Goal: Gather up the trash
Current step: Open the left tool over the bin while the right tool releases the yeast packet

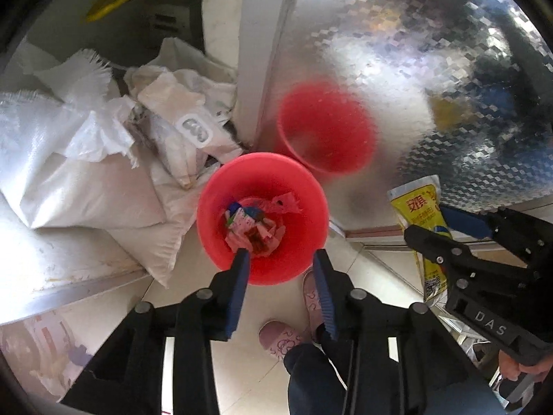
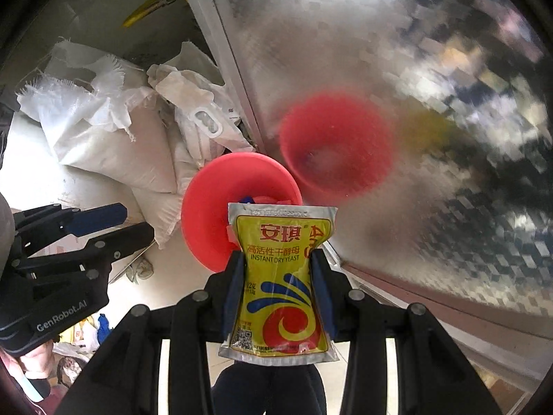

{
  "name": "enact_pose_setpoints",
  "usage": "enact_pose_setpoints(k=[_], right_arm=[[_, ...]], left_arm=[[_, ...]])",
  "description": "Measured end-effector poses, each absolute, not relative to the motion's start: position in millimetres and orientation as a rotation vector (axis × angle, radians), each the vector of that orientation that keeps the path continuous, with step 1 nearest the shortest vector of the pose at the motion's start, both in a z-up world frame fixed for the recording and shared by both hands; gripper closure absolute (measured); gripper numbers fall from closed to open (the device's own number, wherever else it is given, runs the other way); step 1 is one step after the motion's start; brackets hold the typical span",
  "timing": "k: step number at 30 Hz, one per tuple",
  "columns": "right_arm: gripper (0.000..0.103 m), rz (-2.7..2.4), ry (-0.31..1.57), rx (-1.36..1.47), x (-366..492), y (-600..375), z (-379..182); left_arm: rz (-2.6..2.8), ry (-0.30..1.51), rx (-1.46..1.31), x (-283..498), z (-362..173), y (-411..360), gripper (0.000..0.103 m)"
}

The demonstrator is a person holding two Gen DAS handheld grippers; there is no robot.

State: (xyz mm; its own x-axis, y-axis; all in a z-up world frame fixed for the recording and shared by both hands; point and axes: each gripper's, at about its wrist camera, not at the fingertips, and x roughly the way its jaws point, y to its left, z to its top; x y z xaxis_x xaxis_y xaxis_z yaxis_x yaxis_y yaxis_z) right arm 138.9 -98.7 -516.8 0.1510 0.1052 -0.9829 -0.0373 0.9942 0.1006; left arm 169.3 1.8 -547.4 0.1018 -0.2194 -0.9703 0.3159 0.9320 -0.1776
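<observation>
A red trash bucket stands on the floor with several scraps of trash in its bottom. My left gripper is open and empty, held above the bucket's near rim. My right gripper is shut on a yellow yeast packet, holding it upright above the floor just short of the bucket. In the left wrist view the right gripper and the packet are to the right of the bucket. The left gripper shows at the left of the right wrist view.
White woven sacks and crumpled bags lie left of the bucket. A shiny metal panel behind it mirrors the bucket. My feet in pink slippers stand on the tiled floor below the grippers.
</observation>
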Motion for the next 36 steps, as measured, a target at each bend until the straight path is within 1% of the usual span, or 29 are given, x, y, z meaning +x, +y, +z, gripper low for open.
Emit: enact_pose_setpoints(k=[7, 16, 19, 22, 23, 25, 27, 28, 29, 30, 31, 32, 33, 36], right_arm=[[0.067, 0.169, 1.399, -0.005, 148, -81, -509], [0.066, 0.307, 1.379, -0.115, 163, -46, -514], [0.066, 0.344, 1.36, -0.159, 166, -34, -516], [0.065, 0.359, 1.359, -0.188, 167, -28, -520], [0.064, 0.364, 1.36, -0.194, 168, -25, -521], [0.063, 0.382, 1.375, -0.201, 170, -21, -526], [0.062, 0.381, 1.382, -0.217, 171, -19, -528], [0.061, 0.374, 1.379, -0.225, 170, -20, -529], [0.057, 0.365, 1.378, -0.23, 170, -18, -529], [0.048, 0.36, 1.376, -0.231, 169, -19, -528], [0.044, 0.359, 1.374, -0.231, 168, -19, -526], [0.037, 0.356, 1.371, -0.234, 167, -18, -525], [0.033, 0.351, 1.365, -0.24, 167, -17, -524], [0.029, 0.341, 1.358, -0.237, 164, -17, -510]], left_arm=[[-0.301, 1.385, 0.052, 169, -540, 24, 0.067], [-0.183, 1.397, -0.037, 164, -548, 68, 0.067], [-0.155, 1.404, -0.063, 162, -553, 81, 0.062], [-0.133, 1.404, -0.073, 160, -557, 88, 0.061], [-0.128, 1.403, -0.074, 159, -558, 90, 0.057], [-0.12, 1.402, -0.077, 157, -560, 93, 0.054], [-0.111, 1.409, -0.082, 156, -561, 95, 0.054], [-0.112, 1.419, -0.087, 156, -562, 95, 0.054], [-0.115, 1.427, -0.093, 155, -563, 96, 0.053], [-0.117, 1.431, -0.095, 155, -564, 96, 0.052], [-0.117, 1.429, -0.093, 154, -562, 96, 0.047], [-0.117, 1.421, -0.09, 153, -559, 94, 0.044], [-0.117, 1.416, -0.086, 151, -556, 94, 0.042], [-0.108, 1.411, -0.079, 145, -542, 91, 0.035]])
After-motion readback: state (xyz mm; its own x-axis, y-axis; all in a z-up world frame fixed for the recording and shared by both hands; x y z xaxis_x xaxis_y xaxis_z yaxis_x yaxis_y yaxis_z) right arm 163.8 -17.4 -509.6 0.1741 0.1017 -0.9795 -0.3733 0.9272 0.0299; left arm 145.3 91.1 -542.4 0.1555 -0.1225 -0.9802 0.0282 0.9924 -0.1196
